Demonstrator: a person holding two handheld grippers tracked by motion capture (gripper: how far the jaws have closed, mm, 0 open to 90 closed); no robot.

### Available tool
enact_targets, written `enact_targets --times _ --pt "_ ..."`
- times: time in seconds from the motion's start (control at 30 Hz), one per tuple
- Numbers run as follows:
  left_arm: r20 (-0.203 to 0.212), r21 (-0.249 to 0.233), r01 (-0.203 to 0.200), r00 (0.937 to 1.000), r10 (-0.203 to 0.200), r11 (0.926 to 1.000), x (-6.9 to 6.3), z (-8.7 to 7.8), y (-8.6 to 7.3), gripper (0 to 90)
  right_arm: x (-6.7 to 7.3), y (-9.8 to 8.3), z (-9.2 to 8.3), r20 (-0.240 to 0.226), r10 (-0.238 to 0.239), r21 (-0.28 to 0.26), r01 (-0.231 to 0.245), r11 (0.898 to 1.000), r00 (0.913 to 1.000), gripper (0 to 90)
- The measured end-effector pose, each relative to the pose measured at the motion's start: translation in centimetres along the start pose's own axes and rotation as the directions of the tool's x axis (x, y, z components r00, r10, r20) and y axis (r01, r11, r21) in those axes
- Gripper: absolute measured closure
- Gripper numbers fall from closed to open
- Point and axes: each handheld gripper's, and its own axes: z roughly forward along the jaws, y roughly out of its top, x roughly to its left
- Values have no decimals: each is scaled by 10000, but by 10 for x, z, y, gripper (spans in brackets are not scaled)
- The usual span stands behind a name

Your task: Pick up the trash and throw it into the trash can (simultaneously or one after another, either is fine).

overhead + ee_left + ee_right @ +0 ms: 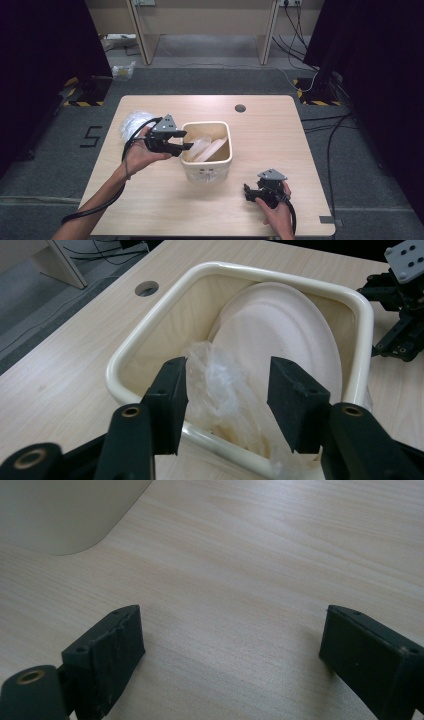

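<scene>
hard to read first: the wrap (220, 385) in the bin (150, 322) is clear film, crumpled, its edges melt into the plate (295, 335) behind it, and its lower end is cut off at the frame bottom in the left gripper view. plate's lower part sits behind the wrap too. from the high view it's just pale shapes inside the bin, can't split them cleanly. a whitish bundle (132, 122) at the table's (280, 130) left is half hidden by the left hand, can't tell what it is.

left gripper (181, 145) hangs at the bin's left rim, tips over the opening, jaws abt half apart w/ the wrap between them, pads not pressing it. wrap lies in the bin, against the near wall, leaning on the tilted plate.

right gripper (248, 192) sits low over bare table, near the bin's front right corner, jaws wide, nothing between them.
</scene>
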Motion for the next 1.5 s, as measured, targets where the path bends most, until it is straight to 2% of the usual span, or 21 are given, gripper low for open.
enact_targets --times 0.17,0.37,0.63,1.03,1.23,1.47,1.5 --pt "-205 -248 312 9993 -317 9992 5 -6 -1 441 0 0 0 1 -1 0 1 10000 10000 106" --pt "-559 -525 754 9954 -783 9958 18 -20 -8 400 0 0 0 1 -3 17 3 10000 10000 106" --pt "-848 -573 1154 9891 -1200 9917 32 -30 -20 378 0 0 0 4 -9 16 9 10000 10000 106" --pt "-1257 -637 1624 9775 -1693 9847 47 -35 -37 361 0 0 0 2 13 21 -13 10000 10000 106" --pt "-1437 -710 1938 9687 -2023 9785 58 -36 -50 345 0 0 0 1 12 21 -12 10000 10000 105" --pt "-2067 -550 2293 9496 -2358 9718 74 -37 -69 323 0 0 0 -1 21 18 -21 10000 10000 106" --pt "-2231 -514 2382 9438 -2437 9698 77 -36 -73 322 0 0 0 -4 23 16 -23 10000 10000 106"
